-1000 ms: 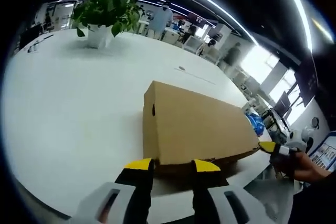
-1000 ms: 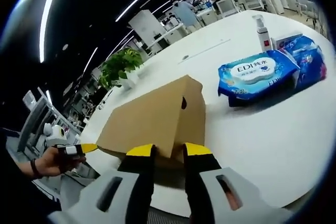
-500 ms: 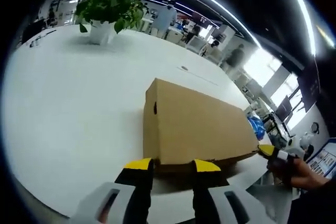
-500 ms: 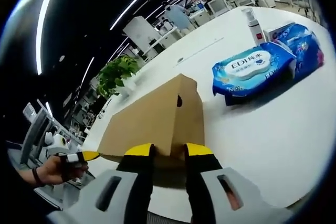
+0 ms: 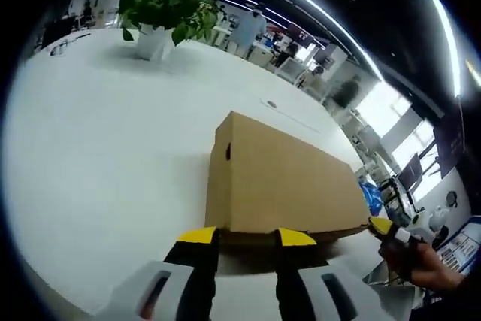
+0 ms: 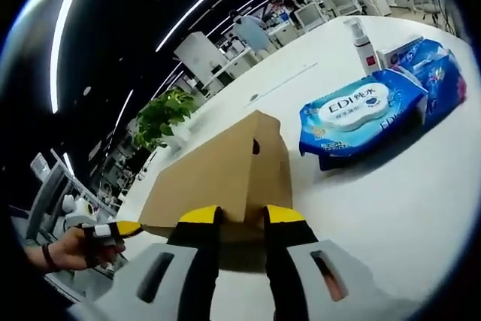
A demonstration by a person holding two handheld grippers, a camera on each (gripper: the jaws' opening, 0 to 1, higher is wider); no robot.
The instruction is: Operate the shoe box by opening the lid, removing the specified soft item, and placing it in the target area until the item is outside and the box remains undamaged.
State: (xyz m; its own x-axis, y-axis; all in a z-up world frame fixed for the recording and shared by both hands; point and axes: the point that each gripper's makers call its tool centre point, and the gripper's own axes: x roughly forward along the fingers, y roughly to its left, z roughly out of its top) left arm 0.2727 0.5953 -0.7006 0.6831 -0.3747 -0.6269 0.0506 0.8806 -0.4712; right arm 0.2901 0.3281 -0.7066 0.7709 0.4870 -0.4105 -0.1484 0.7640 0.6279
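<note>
The left tongs and right tongs are sitting narrowly parted, holding nothing, each at the front lid edge of the shoe box at 12 o'clock on the tabletop. The lid is staying shut. Uneven lifting is likely to tear the cardboard lid or drag the box toward the wipes pack at 2 o'clock.

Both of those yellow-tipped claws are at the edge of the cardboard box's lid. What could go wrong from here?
If the left gripper and right gripper lift unevenly, the shoe box lid could bend or tear at its front edge. The light box may also slide across the smooth white table toward the blue wipes pack.
</note>
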